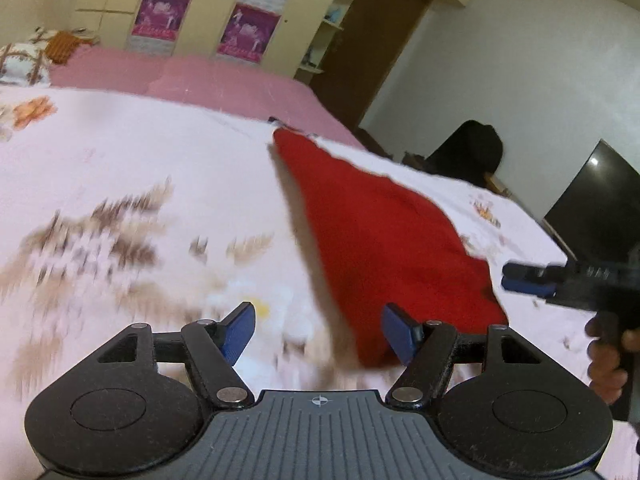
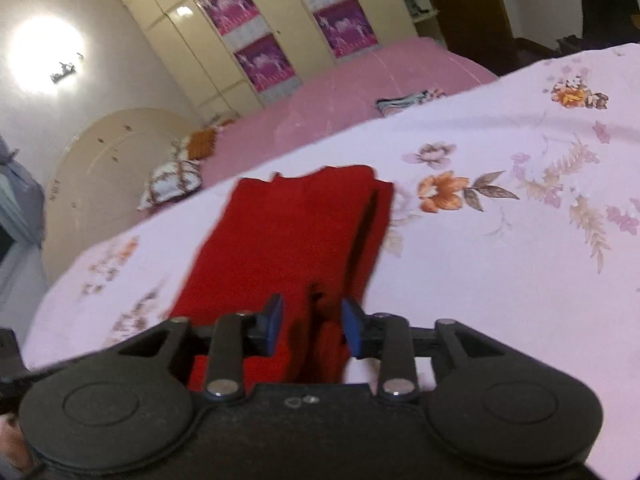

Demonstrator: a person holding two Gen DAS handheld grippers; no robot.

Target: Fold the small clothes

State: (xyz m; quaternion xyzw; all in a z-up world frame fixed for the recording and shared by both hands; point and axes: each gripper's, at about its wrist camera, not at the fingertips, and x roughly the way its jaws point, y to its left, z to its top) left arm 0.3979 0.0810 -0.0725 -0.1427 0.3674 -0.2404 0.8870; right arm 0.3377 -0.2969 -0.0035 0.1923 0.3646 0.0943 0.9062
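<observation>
Fingers of the left hand-held gripper (image 1: 319, 330) stand wide apart with nothing between them, hovering over the floral bed sheet (image 1: 120, 160); the blue pad of the right-side finger (image 1: 398, 332) overlaps the near corner of the red garment (image 1: 380, 232) in the left wrist view, though whether it touches the cloth cannot be told through the motion blur. In the right wrist view, the right hand-held gripper (image 2: 312, 326) has its blue pads partly apart, one on each side of a raised fold at the near edge of the red garment (image 2: 288, 232); the cloth sits in the gap, but the pads do not visibly press it. In the left wrist view that same right hand-held gripper (image 1: 528, 278) shows just beyond the garment's right corner, its blue tips close together, with the person's hand (image 1: 608, 356) wrapped around its handle. The red garment lies flat on the bed sheet, folded into a long strip with a doubled layer along its right side. Beyond the garment, a pink bedspread (image 2: 340, 92) covers the far part of the bed, and a small striped cloth (image 2: 404, 102) lies on it. Further from the garment, a patterned pillow (image 2: 174, 178) sits at the head of the bed, and cream wardrobe doors (image 2: 240, 12) with purple panels line the wall.
</observation>
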